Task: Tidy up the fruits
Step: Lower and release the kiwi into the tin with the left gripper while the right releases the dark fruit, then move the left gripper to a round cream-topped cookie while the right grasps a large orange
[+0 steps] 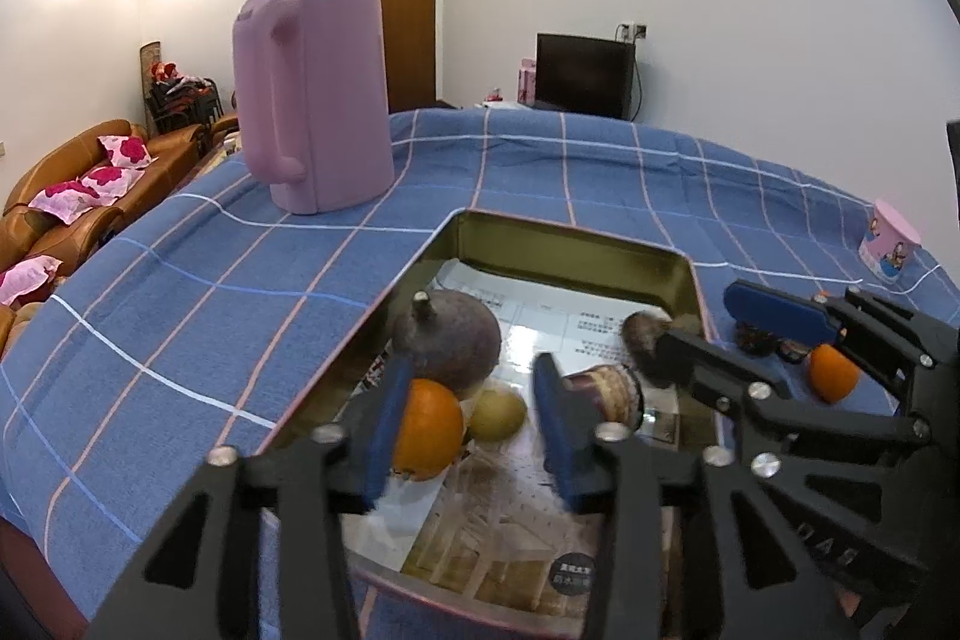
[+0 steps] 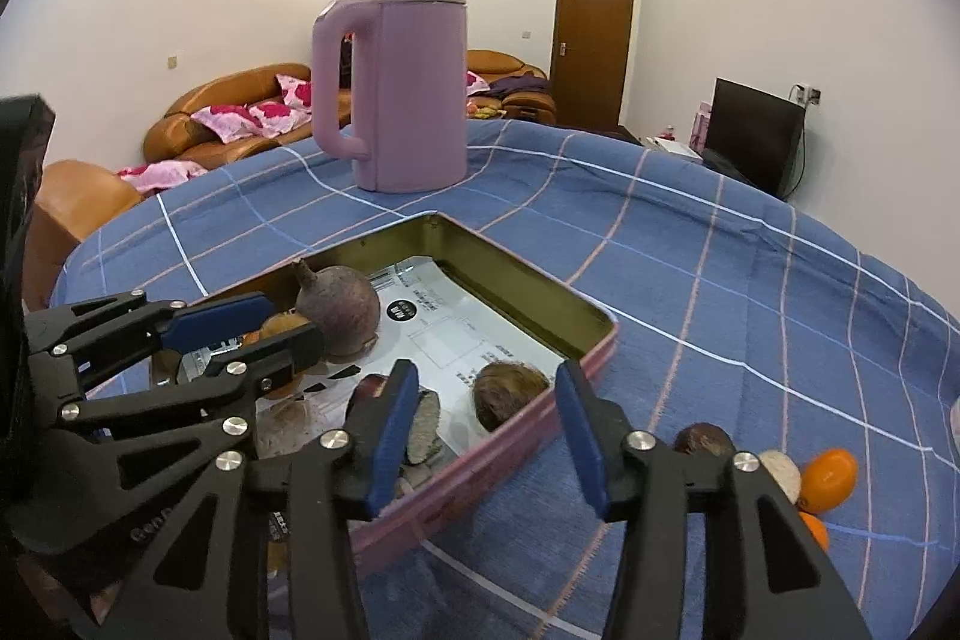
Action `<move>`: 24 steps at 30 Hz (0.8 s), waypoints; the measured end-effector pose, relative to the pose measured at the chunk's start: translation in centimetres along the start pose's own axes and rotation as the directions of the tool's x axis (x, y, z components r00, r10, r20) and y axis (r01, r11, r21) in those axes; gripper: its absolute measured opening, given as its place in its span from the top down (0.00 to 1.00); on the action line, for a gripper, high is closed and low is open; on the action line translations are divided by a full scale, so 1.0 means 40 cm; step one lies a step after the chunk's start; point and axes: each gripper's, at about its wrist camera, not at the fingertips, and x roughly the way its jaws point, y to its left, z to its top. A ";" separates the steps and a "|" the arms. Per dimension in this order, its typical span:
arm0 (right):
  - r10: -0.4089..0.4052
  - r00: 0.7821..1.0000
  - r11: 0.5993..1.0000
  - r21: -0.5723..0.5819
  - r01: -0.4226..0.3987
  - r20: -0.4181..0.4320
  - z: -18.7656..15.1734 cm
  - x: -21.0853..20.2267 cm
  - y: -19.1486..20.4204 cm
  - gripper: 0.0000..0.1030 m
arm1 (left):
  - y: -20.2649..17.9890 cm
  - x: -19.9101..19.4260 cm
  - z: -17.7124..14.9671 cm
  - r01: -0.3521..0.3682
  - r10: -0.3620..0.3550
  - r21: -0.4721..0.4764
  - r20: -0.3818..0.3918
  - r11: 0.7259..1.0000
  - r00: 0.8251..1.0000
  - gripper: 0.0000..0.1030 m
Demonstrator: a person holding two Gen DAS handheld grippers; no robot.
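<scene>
A pink tin point(image 1: 570, 235) point(image 2: 516, 268) with a gold inside and a paper lining lies on the blue checked cloth. It holds a big dark purple fruit point(image 1: 456, 340) point(image 2: 339, 316), an orange point(image 1: 429, 427), a yellow-green fruit point(image 1: 498, 409), a brown round fruit point(image 1: 645, 331) point(image 2: 510, 394) and a dark reddish piece point(image 1: 606, 391). My left gripper point(image 1: 471, 430) point(image 2: 264, 334) hangs open over the tin's near end, the orange beside its left pad. My right gripper point(image 2: 487, 436) point(image 1: 720, 340) stands open above the tin's rim, the brown fruit beyond its pads.
To the right of the tin lie an orange point(image 1: 831, 373) point(image 2: 828, 478), a second orange point(image 2: 813, 529), a brown fruit point(image 2: 705, 439) and a pale one point(image 2: 780, 472). A pink kettle point(image 1: 318, 100) point(image 2: 408, 94) stands behind the tin. A pink paper cup point(image 1: 888, 244) sits far right.
</scene>
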 end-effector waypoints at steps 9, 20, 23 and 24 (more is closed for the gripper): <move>-0.108 0.993 0.993 0.045 0.106 0.044 -0.081 -0.140 -0.099 0.46 | -0.021 -0.065 0.009 0.014 -0.013 -0.017 0.068 1.000 0.998 0.22; -0.254 0.966 0.956 0.140 0.258 -0.047 -0.151 -0.204 -0.257 0.44 | -0.118 -0.078 0.006 0.038 -0.041 0.039 0.066 0.999 0.997 0.22; -0.233 0.969 0.959 0.143 0.243 -0.080 -0.145 -0.179 -0.260 0.44 | -0.140 -0.075 0.009 0.041 -0.044 0.050 0.058 0.998 0.997 0.22; -0.229 0.969 0.961 0.139 0.240 -0.088 -0.144 -0.171 -0.258 0.44 | -0.150 -0.072 0.010 0.042 -0.046 0.059 0.052 0.997 0.998 0.22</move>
